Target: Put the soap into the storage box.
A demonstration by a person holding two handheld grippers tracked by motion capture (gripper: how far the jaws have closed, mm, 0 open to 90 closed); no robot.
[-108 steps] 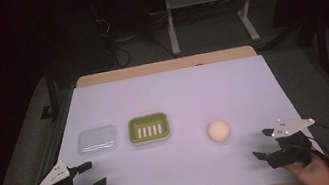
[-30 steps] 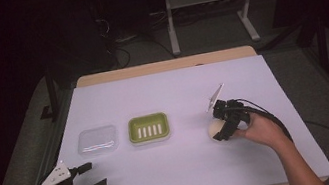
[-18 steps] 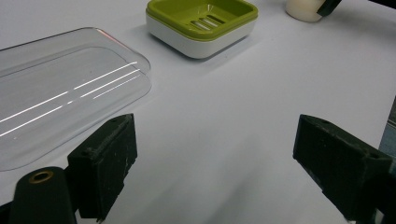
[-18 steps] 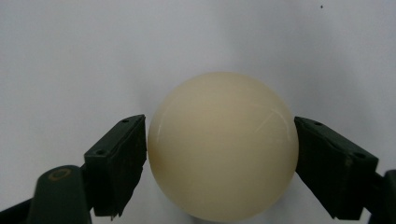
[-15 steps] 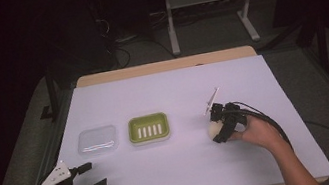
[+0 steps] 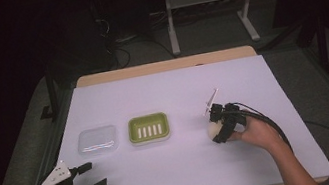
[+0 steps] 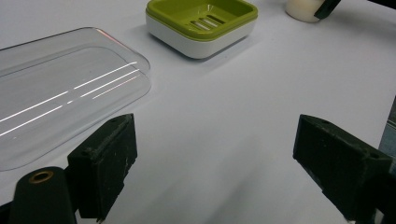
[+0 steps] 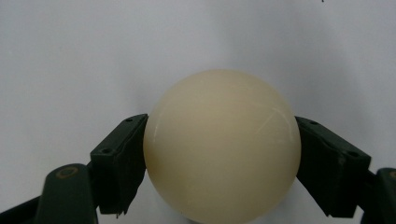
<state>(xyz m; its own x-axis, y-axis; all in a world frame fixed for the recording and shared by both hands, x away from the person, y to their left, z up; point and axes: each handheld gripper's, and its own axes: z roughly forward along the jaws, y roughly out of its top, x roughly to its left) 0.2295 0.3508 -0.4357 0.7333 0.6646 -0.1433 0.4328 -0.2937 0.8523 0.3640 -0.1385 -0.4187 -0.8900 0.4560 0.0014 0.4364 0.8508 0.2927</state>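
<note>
A round cream soap (image 8: 222, 144) lies on the white table, and both jaws of my right gripper (image 8: 219, 163) press against its sides. From above, the soap (image 6: 214, 128) peeks out at the tip of the right gripper (image 6: 217, 125), right of the green soap dish (image 6: 148, 128). The dish (image 7: 201, 23) is slotted, with a white base. A clear plastic lid (image 6: 97, 139) lies left of it, also close ahead of my left gripper (image 7: 224, 172). The left gripper (image 6: 88, 177) rests open near the table's front left corner, nothing between its jaws.
The white table sheet (image 6: 167, 92) stretches back to a wooden edge (image 6: 163, 66). A metal stand and cables sit on the dark floor beyond. The right gripper's cable (image 6: 272, 127) loops over the person's forearm.
My right gripper moved from the front right corner up to the soap and has closed on its sides. The left gripper stayed put.
</note>
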